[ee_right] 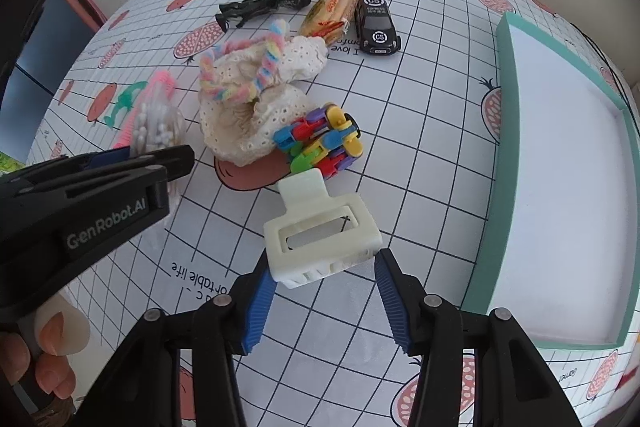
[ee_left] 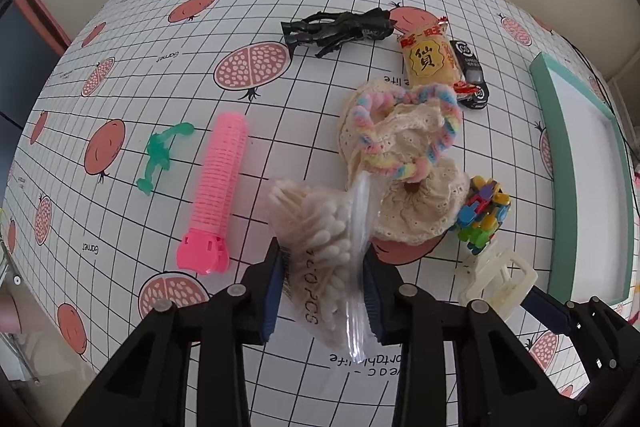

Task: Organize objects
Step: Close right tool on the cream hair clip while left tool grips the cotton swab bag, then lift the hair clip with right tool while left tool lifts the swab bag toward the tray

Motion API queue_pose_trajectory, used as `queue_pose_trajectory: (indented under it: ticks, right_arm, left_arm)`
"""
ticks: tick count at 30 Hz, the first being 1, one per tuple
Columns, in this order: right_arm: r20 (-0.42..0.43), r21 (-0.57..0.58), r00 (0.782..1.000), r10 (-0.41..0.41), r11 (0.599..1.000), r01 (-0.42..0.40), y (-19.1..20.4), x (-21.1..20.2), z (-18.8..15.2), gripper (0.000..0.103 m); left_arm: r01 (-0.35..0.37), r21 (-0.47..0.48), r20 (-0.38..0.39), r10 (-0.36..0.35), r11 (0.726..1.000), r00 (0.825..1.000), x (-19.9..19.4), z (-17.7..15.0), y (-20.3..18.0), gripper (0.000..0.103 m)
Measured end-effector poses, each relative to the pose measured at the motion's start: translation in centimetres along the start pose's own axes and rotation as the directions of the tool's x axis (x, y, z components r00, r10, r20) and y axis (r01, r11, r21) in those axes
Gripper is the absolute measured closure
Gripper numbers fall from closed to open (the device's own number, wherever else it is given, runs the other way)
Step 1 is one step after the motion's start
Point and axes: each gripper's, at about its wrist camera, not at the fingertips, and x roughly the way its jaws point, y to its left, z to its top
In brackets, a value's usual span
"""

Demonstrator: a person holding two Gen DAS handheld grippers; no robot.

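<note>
The left gripper (ee_left: 324, 291) clamps the cotton swab bag (ee_left: 320, 239) between its pads for transfer, while the right gripper (ee_right: 324, 291) stands open, straddling the white hair claw clip (ee_right: 320, 239) ahead of the teal tray (ee_right: 560, 187).

Bag of cotton swabs (ee_left: 320, 247): clear plastic, printed lettering, tilted up off the tablecloth (ee_left: 120, 75), pinched between blue pads; just left of the cream lace scrunchie (ee_left: 416, 211), which takes the middle of the clutter with a pastel rainbow fuzzy loop (ee_left: 404, 131) draped over it. Left of the scrunchie: pink hair roller (ee_left: 218, 195) lying lengthwise, green plastic figure (ee_left: 160, 155) beyond it; just right, multicoloured link toy (ee_right: 320, 141); nearer, white claw clip (ee_right: 320, 239). Behind the scrunchie: black figure (ee_left: 336, 29), yellow snack packet (ee_left: 428, 57), black toy car (ee_right: 376, 21); well right, teal tray (ee_right: 516, 163) with white floor.
</note>
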Motion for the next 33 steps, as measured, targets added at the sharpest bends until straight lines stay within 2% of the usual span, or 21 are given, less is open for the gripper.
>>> queue_pose_trajectory:
  ticks: [7, 11, 13, 19, 23, 27, 29, 33]
  right_arm:
    - [0.005, -0.004, 1.000, 0.005, 1.000, -0.005, 0.0, -0.9, -0.1, 0.064]
    - [0.006, -0.008, 1.000, 0.003, 1.000, -0.003, 0.1, -0.9, 0.1, 0.068]
    - [0.005, -0.010, 1.000, 0.009, 1.000, -0.009, -1.2, -1.9, -0.9, 0.071]
    - [-0.027, 0.005, 1.000, 0.003, 1.000, -0.003, -1.4, -0.9, -1.0, 0.071]
    - [-0.004, 0.001, 1.000, 0.021, 1.000, -0.021, -1.2, -1.2, -0.7, 0.071]
    - [-0.002, 0.024, 1.000, 0.025, 0.999, -0.025, -1.7, -1.2, -0.7, 0.065]
    - [0.000, 0.038, 1.000, 0.017, 0.999, -0.017, -1.9, -1.1, -0.6, 0.052]
    - [0.011, 0.059, 1.000, 0.027, 0.998, -0.028, -1.8, -0.1, 0.3, 0.041]
  left_arm:
    - [0.023, -0.020, 0.027, -0.022, 1.000, 0.999, -1.1, 0.0, 0.7, 0.076]
    - [0.037, -0.048, 0.044, -0.035, 0.998, 0.998, -1.5, 0.2, 1.4, 0.076]
    - [0.049, -0.060, 0.051, -0.046, 0.997, 0.998, -2.2, -0.1, 1.4, 0.076]
    - [0.063, -0.075, 0.043, -0.060, 0.995, 0.997, -1.8, -0.2, 1.8, 0.076]
    - [0.076, -0.080, 0.043, -0.073, 0.994, 0.996, -1.8, -0.2, 1.9, 0.076]
    - [0.080, -0.086, 0.044, -0.076, 0.993, 0.996, -1.8, -0.2, 2.2, 0.076]
    - [0.081, -0.088, 0.043, -0.078, 0.993, 0.996, -1.8, -0.2, 2.2, 0.076]
    - [0.086, -0.086, 0.042, -0.082, 0.993, 0.996, -1.8, -0.2, 2.2, 0.076]
